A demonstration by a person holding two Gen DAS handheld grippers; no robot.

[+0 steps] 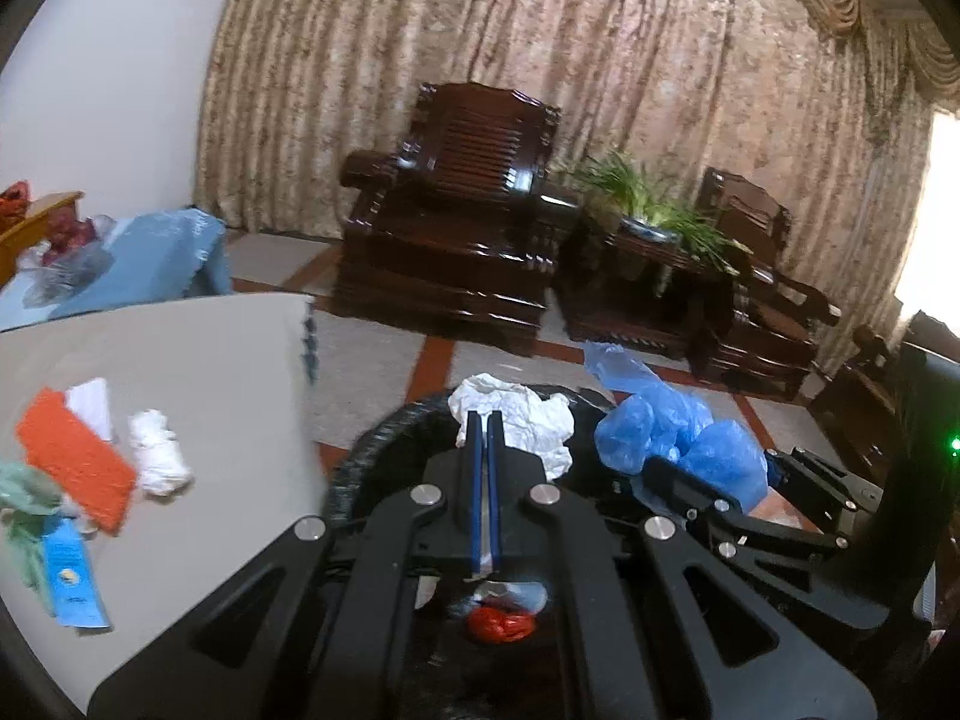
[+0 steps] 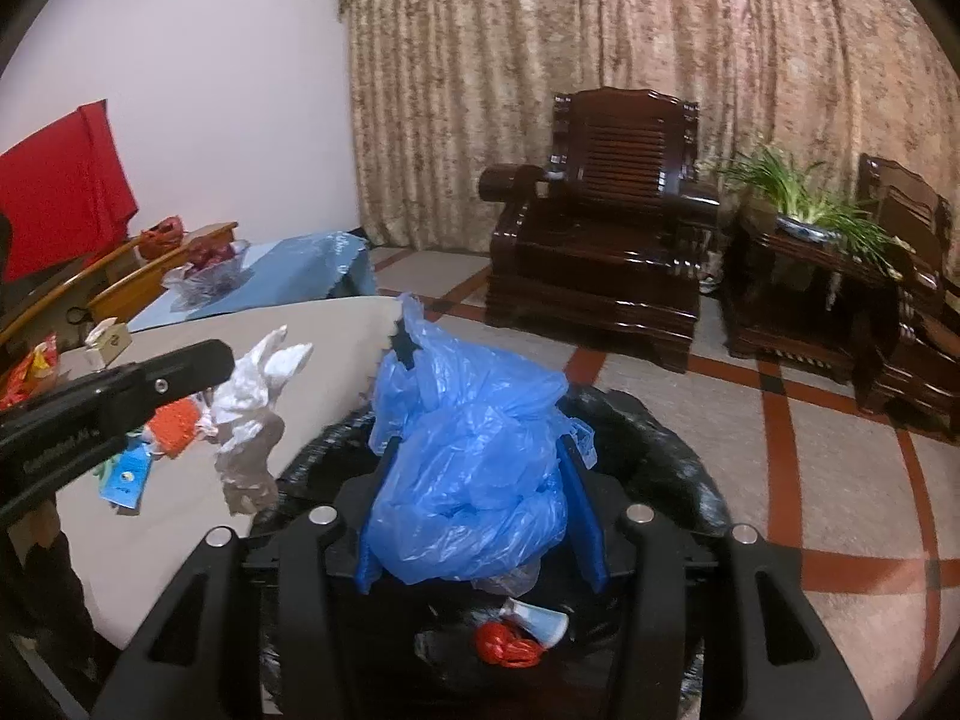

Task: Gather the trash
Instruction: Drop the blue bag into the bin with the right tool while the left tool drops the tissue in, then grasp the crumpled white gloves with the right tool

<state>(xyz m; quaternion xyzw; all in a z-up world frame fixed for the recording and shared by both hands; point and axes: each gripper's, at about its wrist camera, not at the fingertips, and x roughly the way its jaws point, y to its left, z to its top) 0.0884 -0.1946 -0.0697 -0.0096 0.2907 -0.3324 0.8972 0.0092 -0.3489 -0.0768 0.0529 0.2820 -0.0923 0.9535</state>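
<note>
My left gripper (image 1: 486, 417) is shut on a crumpled white paper (image 1: 528, 420) and holds it over the black-lined trash bin (image 1: 366, 456). To its right, my right gripper (image 2: 480, 450) grips a bunched blue plastic bag (image 2: 474, 480) between its blue pads, above the same bin (image 2: 660, 450). The right wrist view shows the left gripper (image 2: 225, 363) coming in from the left, the white paper (image 2: 252, 396) hanging from it. A red wad (image 2: 507, 648) and a pale scrap lie at the bottom of the bin. The blue bag (image 1: 678, 438) hides the right gripper's fingertips in the left wrist view.
The beige table (image 1: 198, 360) on the left carries an orange piece (image 1: 78, 456), a white tissue wad (image 1: 159, 450), a green bag (image 1: 24, 498) and a blue packet (image 1: 69, 576). Dark wooden armchairs (image 1: 456, 228) and a plant table (image 1: 654, 240) stand beyond on the tiled floor.
</note>
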